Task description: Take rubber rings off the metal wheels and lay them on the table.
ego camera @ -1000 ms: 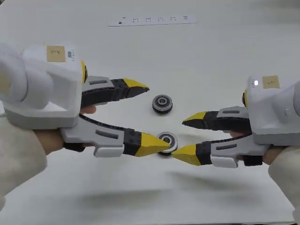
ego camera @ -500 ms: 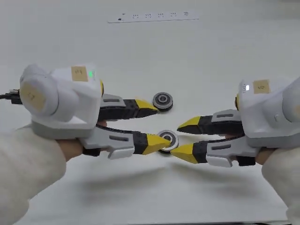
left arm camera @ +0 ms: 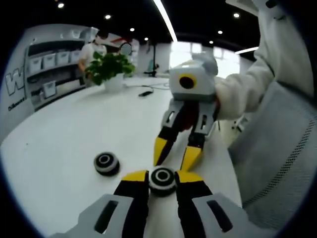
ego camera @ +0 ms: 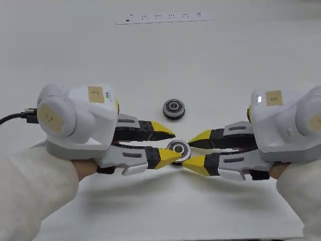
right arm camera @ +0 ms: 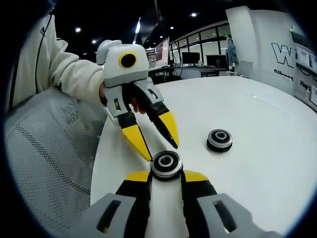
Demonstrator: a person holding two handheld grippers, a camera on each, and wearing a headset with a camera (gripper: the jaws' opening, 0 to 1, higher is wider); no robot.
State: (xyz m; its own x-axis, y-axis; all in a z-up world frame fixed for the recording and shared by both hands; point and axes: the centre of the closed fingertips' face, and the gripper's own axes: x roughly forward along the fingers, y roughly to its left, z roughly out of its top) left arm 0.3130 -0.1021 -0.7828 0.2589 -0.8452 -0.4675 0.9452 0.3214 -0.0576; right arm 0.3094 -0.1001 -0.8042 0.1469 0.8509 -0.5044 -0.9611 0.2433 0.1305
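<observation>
Two metal wheels with black rubber rings lie on the white table (ego camera: 235, 70). The near wheel (ego camera: 178, 148) sits between both grippers. My left gripper (ego camera: 172, 144) comes in from the left, and in its own view the yellow tips press the near wheel (left arm camera: 162, 179) on both sides. My right gripper (ego camera: 190, 153) comes in from the right and is shut on the same wheel (right arm camera: 166, 165) in its own view. Each gripper faces the other: the right gripper (left arm camera: 172, 162) and the left gripper (right arm camera: 161, 151). The far wheel (ego camera: 173, 108) lies alone behind them.
A white power strip (ego camera: 163, 19) lies at the table's far edge. A black cable (ego camera: 12, 118) runs off left behind my left gripper. A potted plant (left arm camera: 111, 67) stands far down the table. The table's near edge is just below my hands.
Both grippers have drawn together around the near wheel and their jaws have narrowed onto it. The far wheel has stayed put.
</observation>
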